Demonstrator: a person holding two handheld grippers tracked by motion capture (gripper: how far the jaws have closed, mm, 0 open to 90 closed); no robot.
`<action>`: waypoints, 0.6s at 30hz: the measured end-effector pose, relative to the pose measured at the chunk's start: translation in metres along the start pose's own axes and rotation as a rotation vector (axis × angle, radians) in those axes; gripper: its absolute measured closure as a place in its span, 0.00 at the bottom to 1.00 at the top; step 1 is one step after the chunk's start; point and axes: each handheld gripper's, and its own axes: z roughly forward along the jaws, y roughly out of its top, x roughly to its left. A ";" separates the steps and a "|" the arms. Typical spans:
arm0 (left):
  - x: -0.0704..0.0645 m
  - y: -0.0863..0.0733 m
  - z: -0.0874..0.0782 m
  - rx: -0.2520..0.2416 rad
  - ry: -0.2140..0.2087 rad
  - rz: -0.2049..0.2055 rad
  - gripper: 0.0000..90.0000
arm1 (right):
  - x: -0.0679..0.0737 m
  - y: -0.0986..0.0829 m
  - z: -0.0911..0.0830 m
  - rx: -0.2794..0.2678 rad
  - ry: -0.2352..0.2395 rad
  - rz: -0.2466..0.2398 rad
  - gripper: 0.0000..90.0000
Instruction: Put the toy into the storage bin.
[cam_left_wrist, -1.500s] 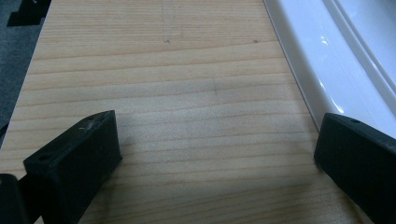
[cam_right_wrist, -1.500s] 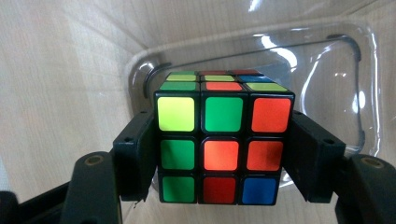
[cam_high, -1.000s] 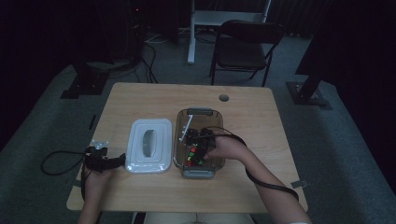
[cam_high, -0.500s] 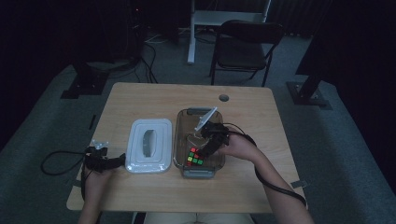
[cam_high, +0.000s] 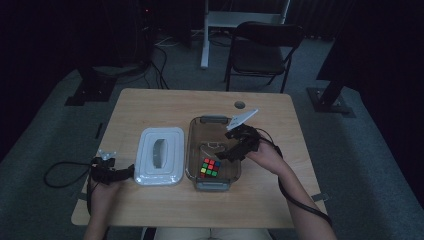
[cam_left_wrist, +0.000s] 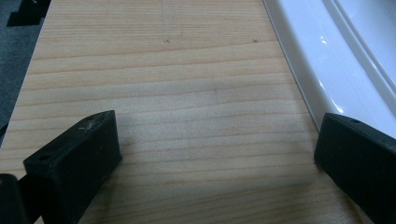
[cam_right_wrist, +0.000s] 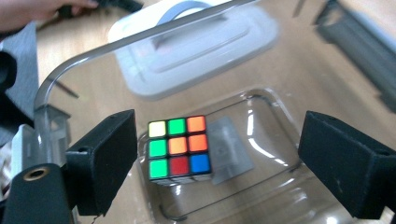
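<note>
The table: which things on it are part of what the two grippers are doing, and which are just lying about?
Part of the job:
- puzzle cube, inside the clear container
- white lid, lying on the table beside the container
- right gripper, open above the cube
- left gripper, open at the lid's edge

Lying about:
- folding chair beyond the table
- cables on the floor

Both grippers black: left gripper (cam_high: 107, 170), right gripper (cam_high: 239, 145). Blocky matte jaws, screw holes. Black cable (cam_high: 60, 172) trails. Grey plate (cam_high: 243, 118) tops right. Forearms bare.
</note>
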 end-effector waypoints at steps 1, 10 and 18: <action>0.000 0.000 0.000 0.000 0.000 0.000 0.01 | -0.002 -0.004 -0.006 -0.040 -0.032 0.013 0.13; 0.000 0.000 0.000 -0.001 0.000 -0.001 0.01 | -0.011 -0.027 -0.031 -0.169 -0.149 0.050 0.13; 0.000 0.000 0.000 0.000 0.000 0.000 0.01 | -0.016 -0.049 -0.042 -0.219 -0.203 0.089 0.13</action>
